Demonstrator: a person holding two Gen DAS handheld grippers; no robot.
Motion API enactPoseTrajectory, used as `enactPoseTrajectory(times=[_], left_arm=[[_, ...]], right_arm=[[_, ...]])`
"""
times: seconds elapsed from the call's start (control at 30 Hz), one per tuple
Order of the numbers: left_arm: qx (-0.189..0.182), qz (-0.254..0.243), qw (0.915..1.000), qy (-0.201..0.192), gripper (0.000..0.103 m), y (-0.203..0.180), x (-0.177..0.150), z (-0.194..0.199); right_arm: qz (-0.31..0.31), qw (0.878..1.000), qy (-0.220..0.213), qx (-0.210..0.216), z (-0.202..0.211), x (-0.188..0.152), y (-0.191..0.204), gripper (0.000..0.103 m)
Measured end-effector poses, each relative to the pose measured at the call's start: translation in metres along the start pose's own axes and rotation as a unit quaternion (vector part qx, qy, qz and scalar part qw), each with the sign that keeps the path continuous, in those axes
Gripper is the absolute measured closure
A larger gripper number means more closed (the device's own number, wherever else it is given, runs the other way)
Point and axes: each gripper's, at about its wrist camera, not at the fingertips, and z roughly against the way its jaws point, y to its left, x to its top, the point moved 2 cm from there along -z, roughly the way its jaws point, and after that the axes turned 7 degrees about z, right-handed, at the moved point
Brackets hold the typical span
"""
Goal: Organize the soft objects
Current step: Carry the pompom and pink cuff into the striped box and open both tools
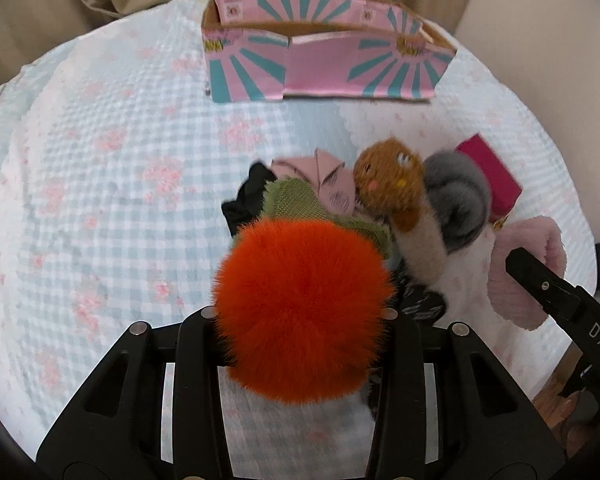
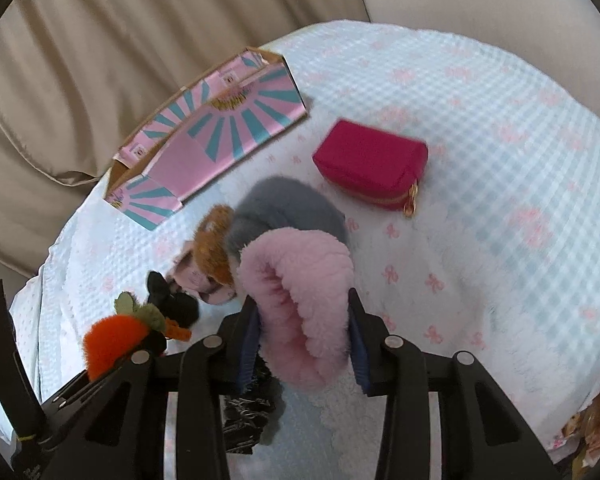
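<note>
Gripping seems to be the step in hand on both sides: each claw has taken one soft thing from the pile and neither has yet carried it to the box. The left claw is clamped on the orange pompom, a fluffy carrot-like ball with green leaves pointing ahead of the fingers. The right claw has its fingers closed in against the pink fluffy cuff, which bulges between the blue pads.

Ahead of both claws the rest of the pile lies on the checked quilt: a brown knitted toy, a grey fluffy piece, a folded pink cloth and a black fabric piece, all touching or overlapping. A magenta zip pouch sits apart, further ahead and to the right of the right claw.

The pink and teal box stands open at the far side, well ahead of the left claw and ahead-left of the right one. I judge the next move calls for lifting each piece clear of the pile without dragging its neighbours, then carrying it forward over the box rim before letting go. The fluff compresses easily, so a firm hold matters.
</note>
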Motion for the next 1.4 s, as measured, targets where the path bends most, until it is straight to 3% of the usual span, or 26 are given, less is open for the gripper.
enactPoseTrajectory(times=[0.33,0.6,0.8,0.93,1.13,1.4], left_arm=[[0.001,0.038,0.9979,-0.053,0.069,-0.024,0.063,0.075],[0.008,0.077,0.9916,-0.104,0.069,-0.055,0.128,0.136],[0.014,0.096,0.9879,-0.121,0.069,-0.075,0.186,0.153],[0.021,0.099,0.9883,-0.114,0.069,-0.079,0.228,0.138],[0.038,0.111,0.9898,-0.080,0.069,-0.069,0.284,0.082],[0.043,0.109,0.9932,0.001,0.069,-0.043,0.325,-0.023]], right_arm=[[0.035,0.999,-0.034,0.011,0.060,0.066,0.016,0.067],[0.103,0.992,-0.061,0.040,0.106,0.153,0.033,0.067],[0.152,0.984,-0.063,0.065,0.113,0.228,0.041,0.067],[0.185,0.978,-0.041,0.081,0.095,0.277,0.052,0.067],[0.227,0.969,0.006,0.093,0.037,0.335,0.077,0.067],[0.226,0.963,0.093,0.108,-0.065,0.361,0.105,0.067]])
